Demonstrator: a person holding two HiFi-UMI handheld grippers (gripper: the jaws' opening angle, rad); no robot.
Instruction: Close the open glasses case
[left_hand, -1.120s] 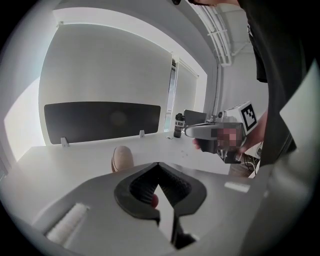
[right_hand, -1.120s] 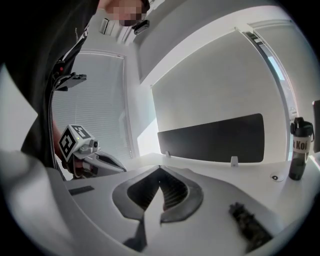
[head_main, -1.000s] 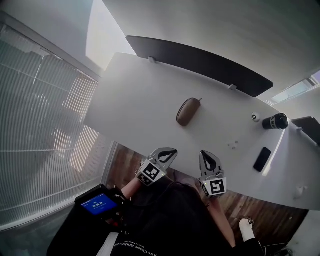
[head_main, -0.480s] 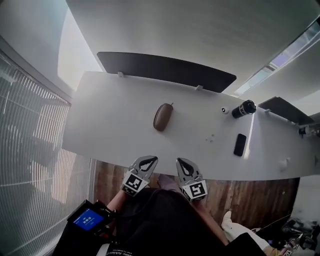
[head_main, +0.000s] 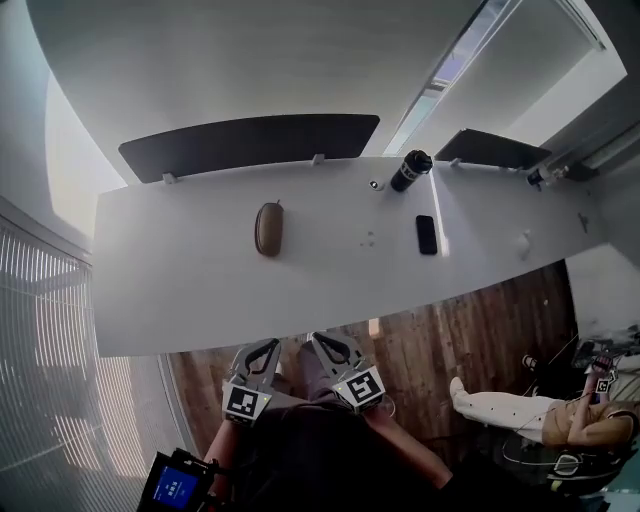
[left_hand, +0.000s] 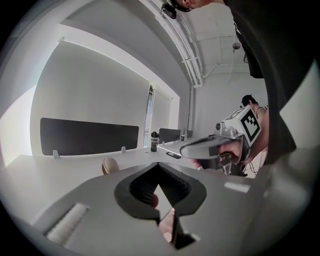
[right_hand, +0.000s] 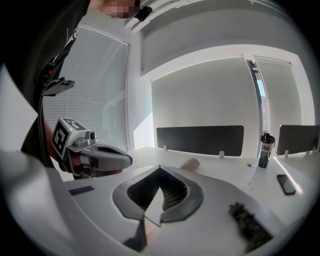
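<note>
The brown oval glasses case (head_main: 268, 228) lies on the long white table (head_main: 180, 290), left of its middle, and looks closed from above. It shows small and far off in the left gripper view (left_hand: 109, 165) and the right gripper view (right_hand: 190, 163). Both grippers hover side by side off the table's near edge, above the wooden floor and well short of the case. My left gripper (head_main: 268, 346) is shut, tips touching, nothing in it. My right gripper (head_main: 320, 340) is shut and empty too. Each one shows in the other's view: the right gripper (left_hand: 200, 148), the left gripper (right_hand: 117, 159).
A black bottle (head_main: 410, 170), a small round object (head_main: 374, 185) and a dark phone (head_main: 426, 234) sit on the table's right half. A dark divider panel (head_main: 250, 145) lines the far edge. A person (head_main: 520, 410) sits on the floor at the right.
The view has pulled back and swung: the table and case now lie farther away. Both grippers have drawn back from the table edge and stay shut.
</note>
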